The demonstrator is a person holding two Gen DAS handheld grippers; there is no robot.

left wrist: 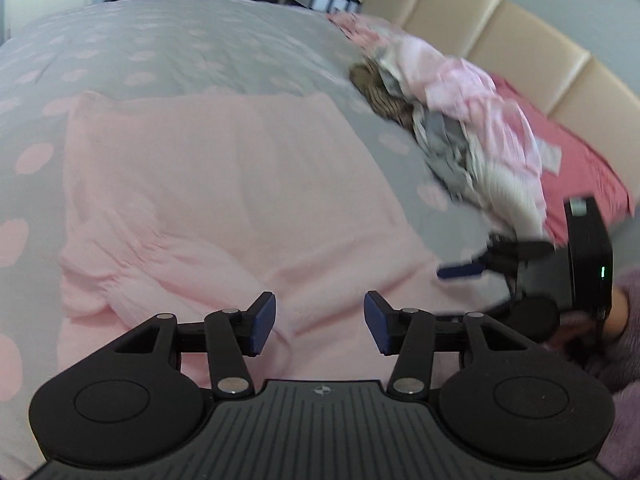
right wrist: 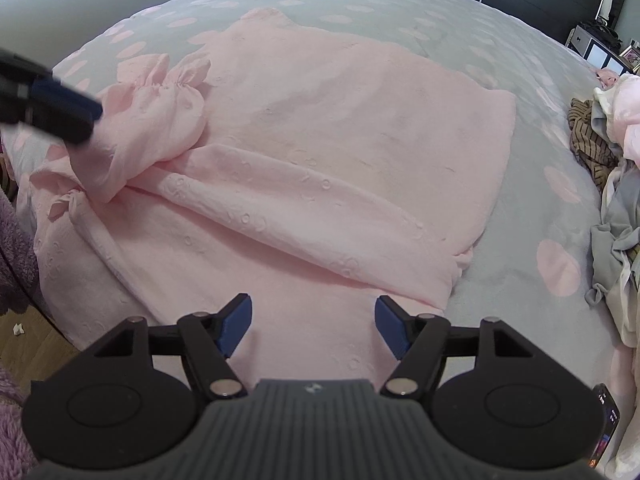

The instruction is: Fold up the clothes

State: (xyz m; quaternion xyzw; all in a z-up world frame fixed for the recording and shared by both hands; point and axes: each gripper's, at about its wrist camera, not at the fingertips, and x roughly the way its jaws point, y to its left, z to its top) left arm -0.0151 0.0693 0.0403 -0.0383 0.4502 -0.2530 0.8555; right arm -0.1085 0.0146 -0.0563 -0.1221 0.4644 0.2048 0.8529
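Pink top: the pink top (right wrist: 320, 152) lies spread on the bed (right wrist: 400, 0). One long side is laid over the middle, making a soft ridge. A sleeve with a frilly cuff (right wrist: 168, 92) lies bunched on the top's left part.

Left gripper: the left gripper (left wrist: 319, 322) hovers over the near part of the pink top (left wrist: 224, 184). Its fingers (left wrist: 262, 322) are wide apart and hold nothing.

Right gripper: the right gripper (right wrist: 313, 326) hovers over the near edge of the pink top. Its fingers (right wrist: 236, 326) are wide apart and hold nothing too.

Step in hand: I think the pink top is part way folded, with both grippers free between grabs. It is not yet a small neat bundle.

Next move: the bunched sleeve needs to lie flat on the pink top. The cloth is thin and floppy, so a grab should take one layer only and lift it slowly.

Pile: a pile of clothes (left wrist: 472, 120) sits to the right of the pink top, near the headboard (left wrist: 500, 28).

Only the left view shows: the headboard, a deep pink pillow (left wrist: 580, 168) behind the pile, and the right gripper from the side.

Only the right view shows: the frilly cuff clearly, the folded ridge, a bit of wooden floor (right wrist: 36, 332) left of the pink top, and a phone (right wrist: 606, 420) near the pile.
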